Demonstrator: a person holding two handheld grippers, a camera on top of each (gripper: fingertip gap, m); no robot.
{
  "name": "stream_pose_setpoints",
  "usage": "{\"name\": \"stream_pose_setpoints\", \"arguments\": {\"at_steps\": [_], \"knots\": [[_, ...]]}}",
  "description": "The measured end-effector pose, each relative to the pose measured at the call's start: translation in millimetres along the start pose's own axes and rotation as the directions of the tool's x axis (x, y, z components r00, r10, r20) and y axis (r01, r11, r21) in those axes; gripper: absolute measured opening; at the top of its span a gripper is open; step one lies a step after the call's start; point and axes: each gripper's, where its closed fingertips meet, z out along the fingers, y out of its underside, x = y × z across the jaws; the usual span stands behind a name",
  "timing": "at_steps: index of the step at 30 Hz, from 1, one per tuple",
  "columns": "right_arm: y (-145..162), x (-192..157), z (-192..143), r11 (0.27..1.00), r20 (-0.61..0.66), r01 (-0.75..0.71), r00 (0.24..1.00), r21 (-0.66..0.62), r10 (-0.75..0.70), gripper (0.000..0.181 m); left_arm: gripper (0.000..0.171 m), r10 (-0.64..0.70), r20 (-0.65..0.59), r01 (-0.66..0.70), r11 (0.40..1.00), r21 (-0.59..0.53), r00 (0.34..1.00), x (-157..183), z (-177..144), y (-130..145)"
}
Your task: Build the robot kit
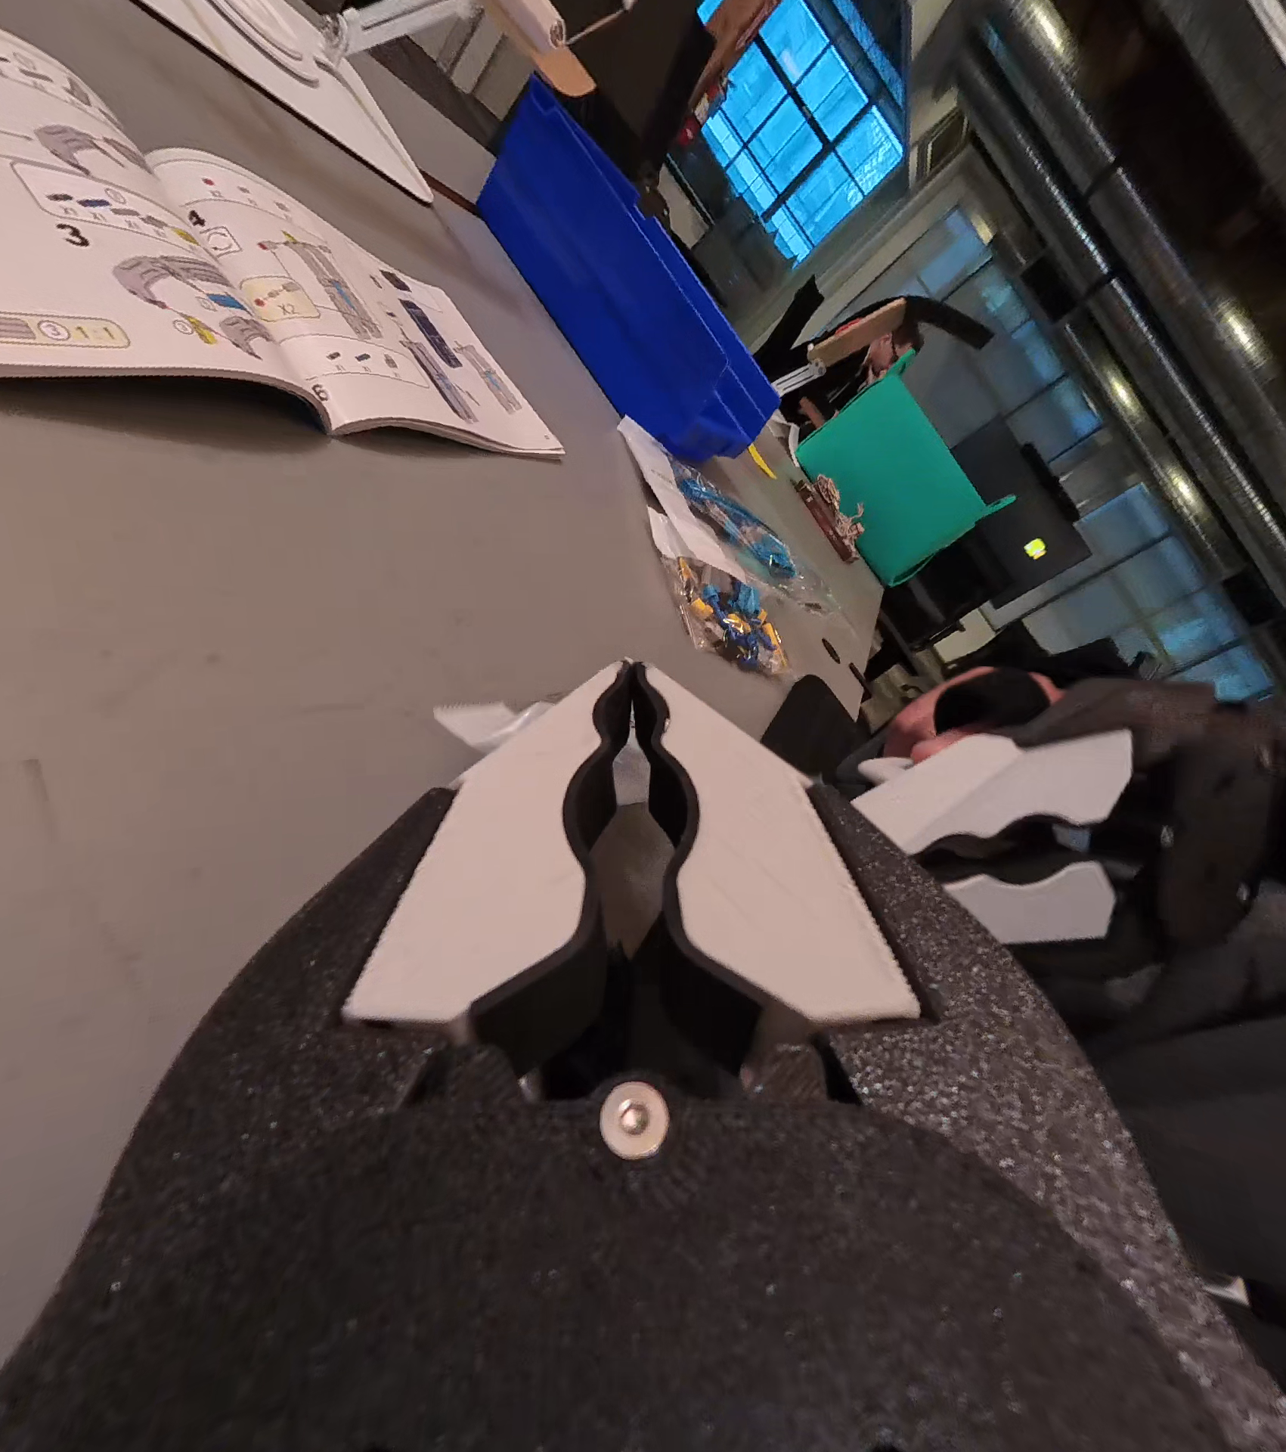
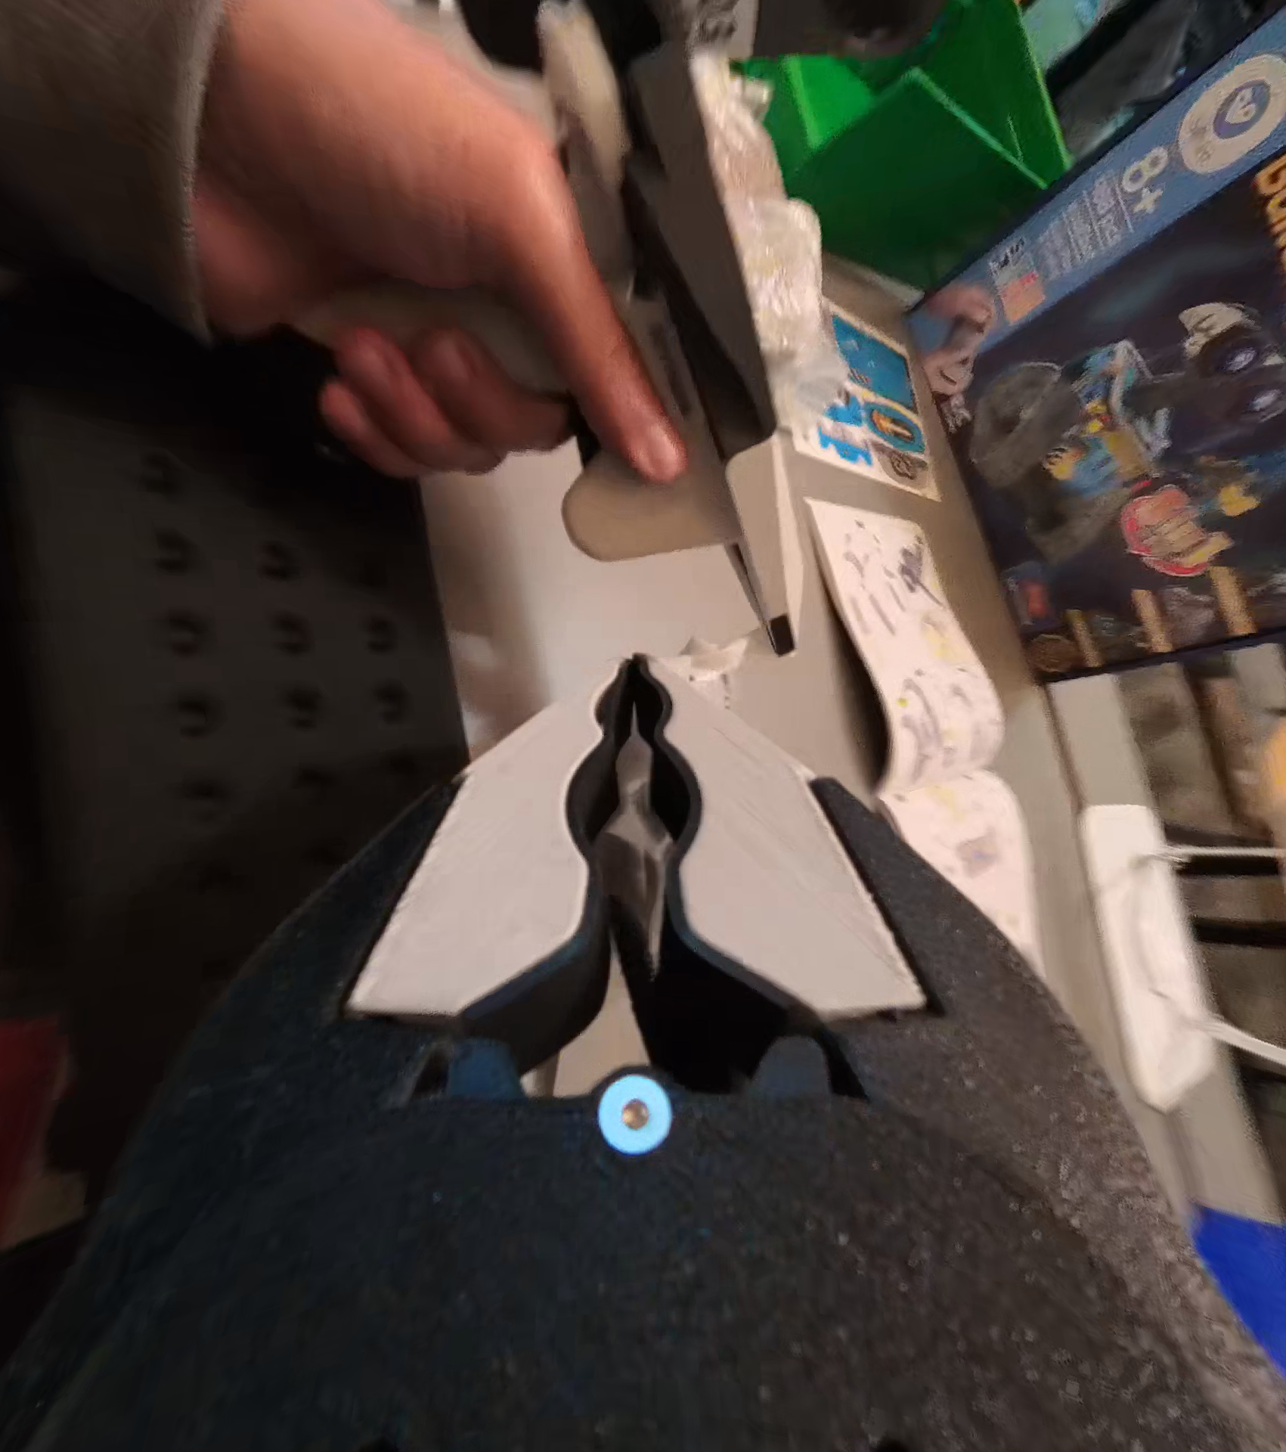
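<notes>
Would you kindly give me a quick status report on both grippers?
Left hand-held gripper shut, empty, over grey table. Right hand-held gripper shut on nothing visible. Crumpled plastic just beyond left tips.

Matt grey table, glossy blue plastic bin, paper booklet, rough black claw body

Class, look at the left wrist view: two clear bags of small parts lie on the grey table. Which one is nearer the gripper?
The bag with mixed yellow and blue pieces; the bag of all-blue pieces lies beyond it, toward the blue bin.
</notes>
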Motion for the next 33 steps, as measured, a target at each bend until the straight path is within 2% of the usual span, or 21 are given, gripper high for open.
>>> {"name": "stream_pose_setpoints", "arguments": {"at_steps": [2, 5, 10, 15, 17, 20, 23, 24, 26, 27, 28, 31, 33], "knots": [[-1, 2, -4, 0.996, 0.041, -0.080, 0.996, 0.046, 0.079, 0.000, 0.000, 0.006, 0.015, -0.006, 1.000, 0.010, 1.000, -1, -1, -1], [-2, 10, -15, 0.990, 0.024, -0.123, 0.992, 0.070, 0.122, 0.000, 0.000, -0.013, -0.009, 0.014, 0.999, 0.034, 1.000, -1, -4, -6], [12, 12, -26, 0.948, 0.052, -0.296, 0.955, 0.120, 0.291, 0.000, 0.000, -0.025, 0.027, 0.022, 0.995, 0.094, 0.999, -10, -13, -17], [20, -4, -28, 0.939, 0.069, -0.323, 0.946, 0.116, 0.317, 0.000, 0.000, -0.042, 0.058, 0.035, 0.993, 0.111, 0.997, -19, -18, -23], [19, -12, -32, 0.937, 0.112, -0.331, 0.941, 0.115, 0.319, 0.000, 0.000, -0.026, 0.161, -0.001, 0.986, 0.167, 0.987, -37, -29, -35], [22, -12, -34, 0.936, 0.083, -0.333, 0.942, 0.114, 0.325, 0.000, 0.000, -0.079, 0.118, 0.054, 0.979, 0.196, 0.990, -45, -37, -43], [24, -18, -32, 0.929, 0.128, -0.355, 0.931, 0.109, 0.341, 0.000, 0.000, -0.046, 0.147, 0.022, 0.987, 0.161, 0.988, -47, -34, -41], [27, -22, -31, 0.934, 0.135, -0.346, 0.933, 0.087, 0.333, 0.000, 0.000, -0.042, 0.179, 0.013, 0.987, 0.163, 0.983, -52, -36, -42], [34, -34, -31, 0.937, 0.188, -0.345, 0.925, 0.048, 0.331, 0.000, 0.000, 0.006, 0.346, -0.085, 0.973, 0.213, 0.938, -79, -59, -60], [39, -36, -30, 0.934, 0.186, -0.355, 0.921, 0.037, 0.343, 0.000, 0.000, 0.002, 0.339, -0.085, 0.969, 0.231, 0.941, -81, -68, -66], [44, -34, -28, 0.929, 0.173, -0.368, 0.918, 0.030, 0.357, 0.000, 0.000, -0.018, 0.284, -0.055, 0.967, 0.248, 0.959, -72, -69, -68], [46, -24, -27, 0.914, 0.163, -0.404, 0.905, 0.044, 0.393, 0.000, 0.000, 0.147, 0.240, -0.176, 0.979, 0.105, 0.960, -45, -50, -48], [45, -23, -29, 0.913, 0.176, -0.405, 0.903, 0.051, 0.391, 0.000, 0.000, 0.270, 0.130, -0.269, 0.963, -0.022, 0.954, -22, -38, -29]]}}
